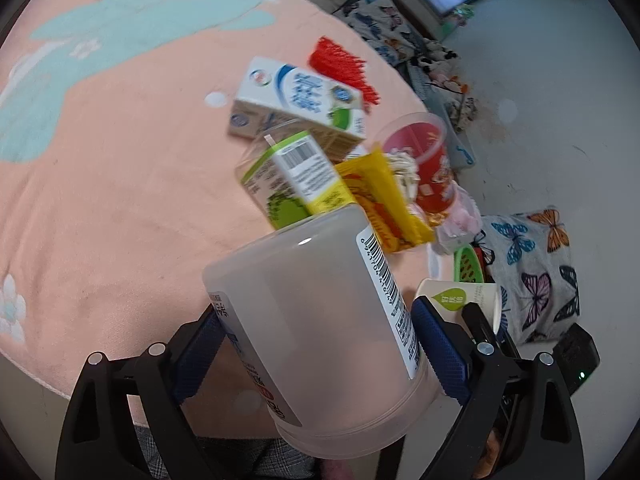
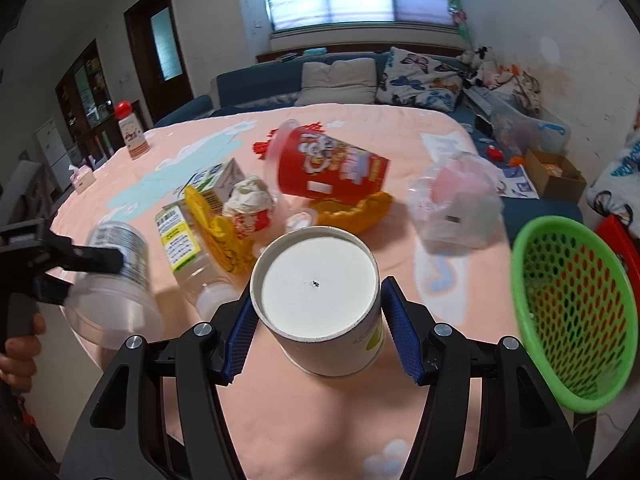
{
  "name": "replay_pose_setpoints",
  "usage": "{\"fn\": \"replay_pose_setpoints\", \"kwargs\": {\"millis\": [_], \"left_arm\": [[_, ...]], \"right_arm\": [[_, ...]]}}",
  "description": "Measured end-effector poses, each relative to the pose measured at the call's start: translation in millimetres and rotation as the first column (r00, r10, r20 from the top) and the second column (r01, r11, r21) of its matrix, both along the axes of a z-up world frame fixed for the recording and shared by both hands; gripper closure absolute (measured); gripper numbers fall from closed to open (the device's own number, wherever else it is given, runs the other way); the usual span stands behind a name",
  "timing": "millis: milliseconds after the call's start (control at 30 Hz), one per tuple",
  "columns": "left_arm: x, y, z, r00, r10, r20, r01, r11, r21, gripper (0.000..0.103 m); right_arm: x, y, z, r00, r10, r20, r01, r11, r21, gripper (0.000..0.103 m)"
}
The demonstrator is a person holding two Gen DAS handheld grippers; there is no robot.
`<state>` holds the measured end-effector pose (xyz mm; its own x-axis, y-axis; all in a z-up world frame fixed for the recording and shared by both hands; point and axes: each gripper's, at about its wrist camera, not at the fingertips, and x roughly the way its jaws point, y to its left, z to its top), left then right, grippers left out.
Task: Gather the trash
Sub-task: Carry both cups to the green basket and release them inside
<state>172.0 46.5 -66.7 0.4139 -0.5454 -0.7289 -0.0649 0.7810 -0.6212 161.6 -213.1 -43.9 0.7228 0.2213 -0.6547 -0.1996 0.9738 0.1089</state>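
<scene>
- The left gripper gripped a translucent plastic tub across its body, one blue pad on each side wall; the tub lay tipped, its closed base toward the camera.
- In the right wrist view that same tub sat at 9 o'clock, blurred, with a person's hand on the handle below it.
- The right gripper straddled a white paper cup, which showed its flat end to the camera; whether both pads pressed its wall, I cannot tell, as a narrow gap seemed to show at the right pad.
- The paper cup also appeared in the left wrist view at 4 o'clock, just beside the tub.
- The pink table cover carried the rest of the litter toward 12 o'clock from the paper cup.
- A clear bottle with a yellow-green label lay on its side at 10 o'clock, touching a yellow wrapper.
- A crumpled wrapper ball rested just behind the yellow wrapper, near a milk carton.
- A red snack cup lay tilted at 12 o'clock over an orange-yellow bag.
- A crinkled clear bag sat at 2 o'clock.
- A green mesh basket stood tilted at 3 o'clock, at the table's edge.
</scene>
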Motion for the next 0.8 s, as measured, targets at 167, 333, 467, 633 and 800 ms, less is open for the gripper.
{"fn": "replay_pose_setpoints", "kwargs": {"millis": [167,333,467,633,800], "left_arm": [[2,-23,28,0.993,-0.083,0.087,0.081,0.996,0.02,0.015],[16,-58,50,0.974,-0.176,0.143,0.171,0.984,0.045,0.015],[33,-92,65,0.948,-0.258,0.186,0.252,0.966,0.058,0.015],[51,-142,77,0.914,-0.346,0.213,0.339,0.938,0.07,0.016],[64,-195,80,0.875,-0.424,0.234,0.416,0.906,0.083,0.016]], "right_arm": [[-6,-31,3,0.997,-0.077,0.013,0.077,0.997,0.004,0.042],[-7,-68,4,0.984,-0.175,0.025,0.175,0.984,-0.014,0.042],[-5,-105,-1,0.964,-0.266,0.025,0.267,0.963,-0.033,0.042],[-1,-149,-4,0.929,-0.369,0.028,0.37,0.928,-0.049,0.042],[9,-176,-20,0.905,-0.425,-0.009,0.422,0.902,-0.088,0.042]]}}
